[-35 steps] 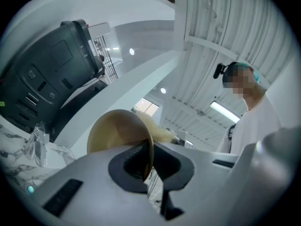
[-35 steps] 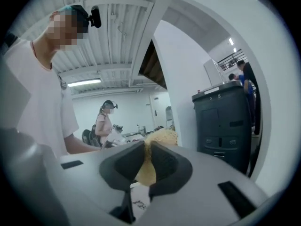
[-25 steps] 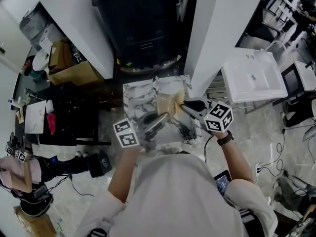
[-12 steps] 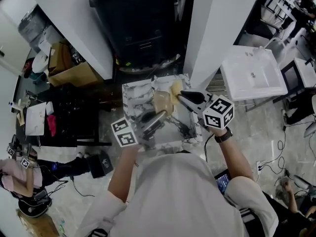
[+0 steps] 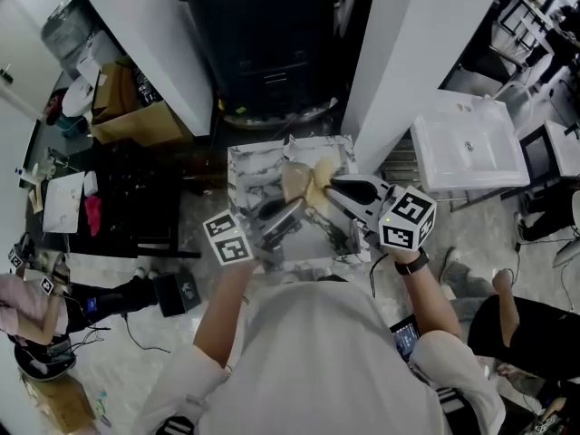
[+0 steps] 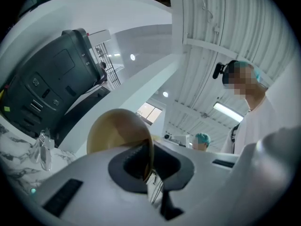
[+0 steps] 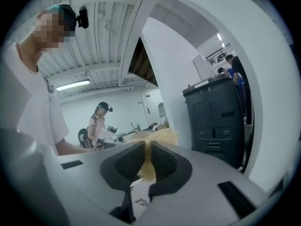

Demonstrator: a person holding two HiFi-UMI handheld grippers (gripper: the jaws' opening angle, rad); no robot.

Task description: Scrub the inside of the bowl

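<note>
A tan bowl (image 5: 294, 185) is held tilted above the marble-topped table (image 5: 249, 172). My left gripper (image 5: 290, 210) is shut on it. In the left gripper view the bowl's (image 6: 117, 128) rim sits pinched between the dark pads of that gripper (image 6: 148, 166). My right gripper (image 5: 332, 187) is shut on a yellow fibrous scrubber (image 5: 320, 172), which is right beside the bowl's right edge. In the right gripper view the scrubber (image 7: 160, 136) sticks out past the closed jaws of the right gripper (image 7: 146, 158). I cannot tell whether scrubber and bowl touch.
A black bin-like machine (image 5: 263, 34) stands behind the table, with a white pillar (image 5: 408, 53) to its right. A white basin (image 5: 467, 143) lies at the right, a cardboard box (image 5: 127, 111) at the left. A person (image 5: 32, 311) sits at the lower left.
The right gripper has risen a little with the scrubber and stays near the bowl's right edge. The left gripper and bowl have kept still.
</note>
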